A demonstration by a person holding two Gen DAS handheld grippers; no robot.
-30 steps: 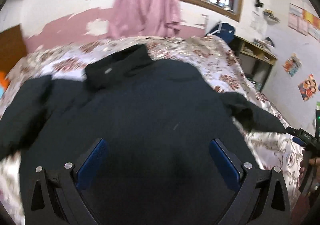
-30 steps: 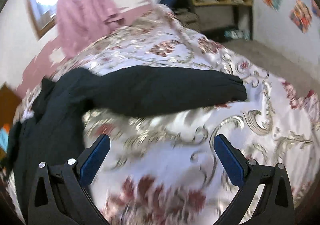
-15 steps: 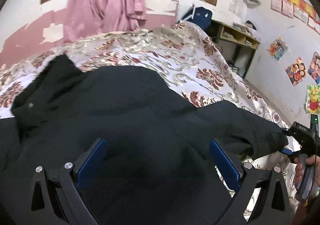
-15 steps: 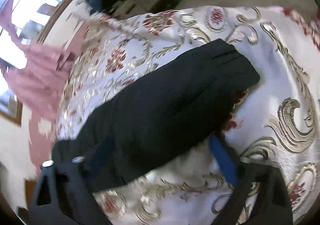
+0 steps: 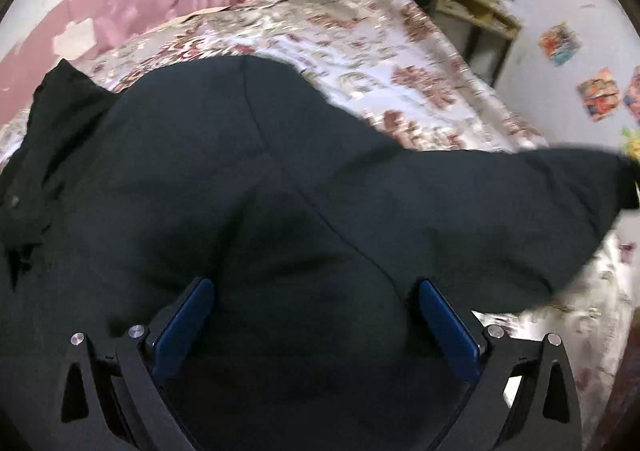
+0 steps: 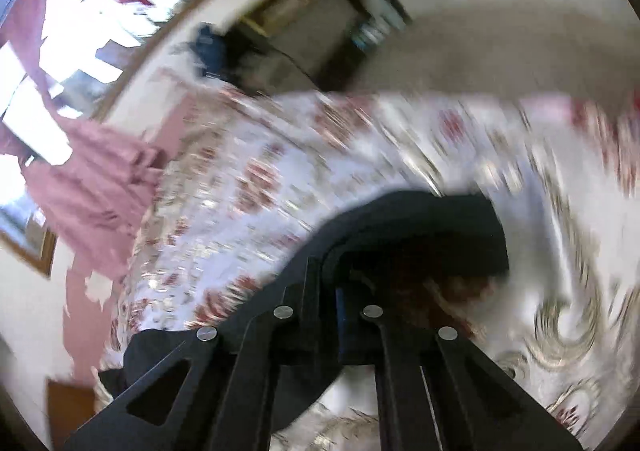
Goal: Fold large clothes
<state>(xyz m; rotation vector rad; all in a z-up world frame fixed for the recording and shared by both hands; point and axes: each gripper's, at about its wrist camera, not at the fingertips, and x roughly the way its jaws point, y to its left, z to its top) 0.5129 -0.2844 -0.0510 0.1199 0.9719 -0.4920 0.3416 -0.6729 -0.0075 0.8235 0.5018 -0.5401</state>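
Two tongs work on one black jacket [image 5: 208,187], which lies spread on a bed with a floral cover [image 5: 400,63].

The left tongs [image 5: 316,291] hang over the jacket's body with their blue pads [image 5: 186,315] spread wide. Nothing is between them; the dark cloth fills the view below and on both sides. Whether the tips touch the cloth cannot be told.

From the body a sleeve [image 5: 500,207] runs out toward the right edge of the left view. It is lifted off the cover there, with the pattern showing under its lower edge.

In the right view the right tongs [image 6: 340,291] have their fingers drawn close together, with only a thin strip of blue pad [image 6: 341,315] showing. Black sleeve cloth [image 6: 420,219] is clamped between them and arches up and over the tips. Its cuff end hangs just past the tongs above the cover [image 6: 280,179]. More of the jacket shows at the lower left of this view, under the tongs' frame.

This view is blurred. Pink cloth [image 6: 92,187] hangs by the window [image 6: 72,51] beyond the bed.
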